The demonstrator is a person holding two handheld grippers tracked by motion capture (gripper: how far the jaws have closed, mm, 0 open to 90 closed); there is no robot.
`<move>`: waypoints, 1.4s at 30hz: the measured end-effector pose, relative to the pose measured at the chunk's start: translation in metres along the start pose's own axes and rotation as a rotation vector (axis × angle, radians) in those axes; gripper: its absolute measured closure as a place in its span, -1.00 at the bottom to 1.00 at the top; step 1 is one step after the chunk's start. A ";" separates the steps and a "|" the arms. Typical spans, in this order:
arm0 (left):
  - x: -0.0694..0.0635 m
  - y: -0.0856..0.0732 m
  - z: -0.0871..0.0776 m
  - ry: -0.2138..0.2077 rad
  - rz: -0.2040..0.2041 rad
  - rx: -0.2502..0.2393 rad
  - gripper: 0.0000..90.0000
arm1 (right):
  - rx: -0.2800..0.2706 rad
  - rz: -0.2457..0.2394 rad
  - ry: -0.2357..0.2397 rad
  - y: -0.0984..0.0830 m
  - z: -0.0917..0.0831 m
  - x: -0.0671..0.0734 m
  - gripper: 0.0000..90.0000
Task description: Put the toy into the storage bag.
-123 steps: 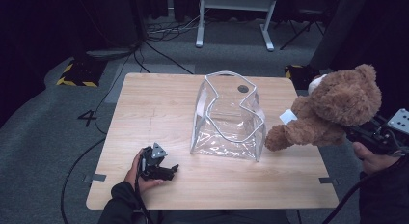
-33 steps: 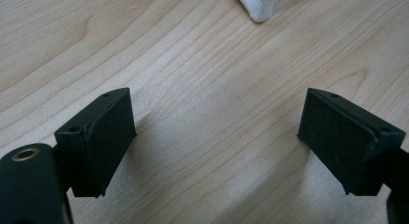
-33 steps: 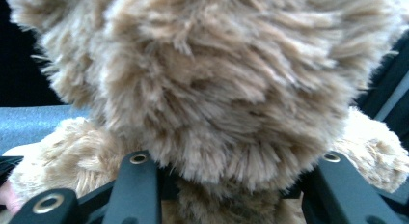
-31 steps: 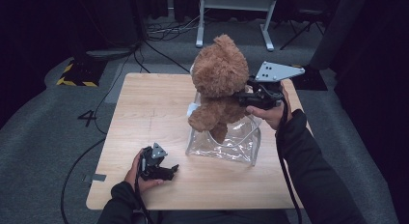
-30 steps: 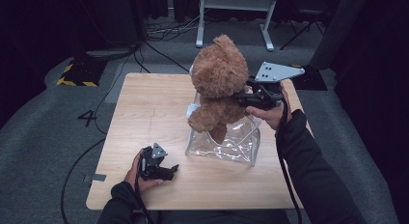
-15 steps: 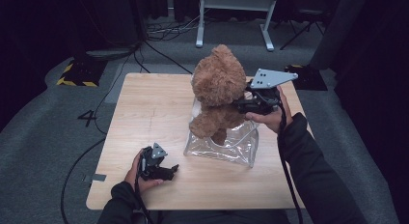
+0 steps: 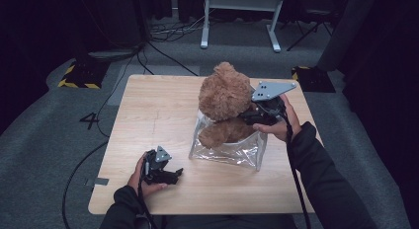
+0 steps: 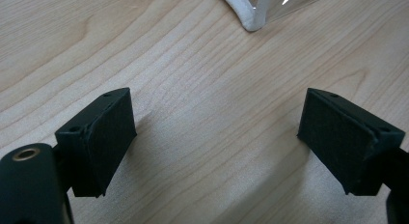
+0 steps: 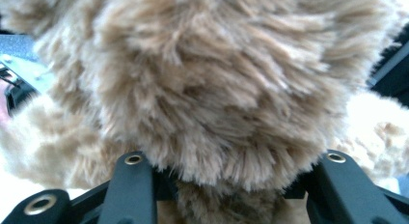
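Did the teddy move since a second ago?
Yes. The teddy has sunk lower into the clear bag, held by the right gripper.

A tan-brown plush teddy bear (image 7: 225,98), its shaggy fur paler at the tips and cream-white on one paw, sits in a clear, colourless plastic bag (image 7: 232,152) edged with a white seam. Both rest on a counter (image 7: 148,105) of pale blond wood with fine darker grain. The left tool (image 8: 214,147) is matt black, with a brass-coloured rivet on its body; the right tool (image 7: 249,118) is also black, topped by a grey plate. The person's sleeves (image 7: 321,174) are dark. The floor (image 7: 54,140) is grey carpet; a yellow-and-black striped mat (image 7: 79,76) lies on it.
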State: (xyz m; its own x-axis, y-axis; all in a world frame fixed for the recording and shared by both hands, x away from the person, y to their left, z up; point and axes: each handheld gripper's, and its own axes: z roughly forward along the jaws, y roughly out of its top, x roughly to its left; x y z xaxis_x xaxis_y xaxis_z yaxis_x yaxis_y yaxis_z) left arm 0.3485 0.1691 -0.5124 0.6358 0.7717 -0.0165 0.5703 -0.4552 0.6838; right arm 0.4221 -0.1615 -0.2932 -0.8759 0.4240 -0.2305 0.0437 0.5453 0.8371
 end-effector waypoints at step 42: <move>0.000 0.000 0.000 -0.001 -0.003 0.000 -0.71 | 0.064 0.222 0.004 -0.060 0.004 -0.044 -0.10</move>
State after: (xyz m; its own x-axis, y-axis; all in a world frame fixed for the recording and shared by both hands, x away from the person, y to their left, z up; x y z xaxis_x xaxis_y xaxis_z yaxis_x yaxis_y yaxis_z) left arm 0.3483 0.1690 -0.5123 0.6346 0.7726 -0.0188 0.5719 -0.4532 0.6837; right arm 0.4603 -0.2097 -0.3355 -0.8432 0.5359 -0.0426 0.2655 0.4840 0.8338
